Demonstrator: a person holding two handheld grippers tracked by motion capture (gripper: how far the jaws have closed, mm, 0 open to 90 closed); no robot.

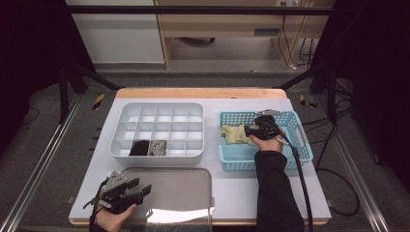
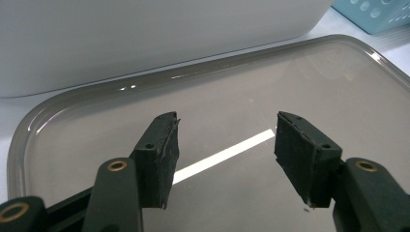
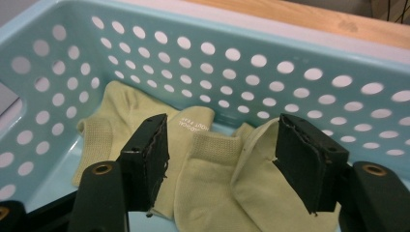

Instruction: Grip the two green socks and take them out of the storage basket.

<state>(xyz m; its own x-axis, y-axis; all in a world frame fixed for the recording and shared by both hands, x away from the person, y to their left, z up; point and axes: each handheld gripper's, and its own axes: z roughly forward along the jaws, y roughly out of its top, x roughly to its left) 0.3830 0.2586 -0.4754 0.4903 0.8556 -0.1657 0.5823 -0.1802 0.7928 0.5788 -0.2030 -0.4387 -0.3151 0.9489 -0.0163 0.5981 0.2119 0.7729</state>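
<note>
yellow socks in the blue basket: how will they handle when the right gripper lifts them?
Likely floppy: the socks lie creased and overlapped, so one pinch may drag both. Probably light, being thin knit. The right gripper stands open over them; nothing suggests slipperiness.

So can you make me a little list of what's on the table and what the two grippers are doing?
socks: yellow-green socks lying in the blue basket
right gripper: right gripper open, over the socks, not pinching them
left gripper: left gripper open, nothing between its jaws, above the grey tray
white box: divided organizer, a black and a grey item in two front compartments
</note>
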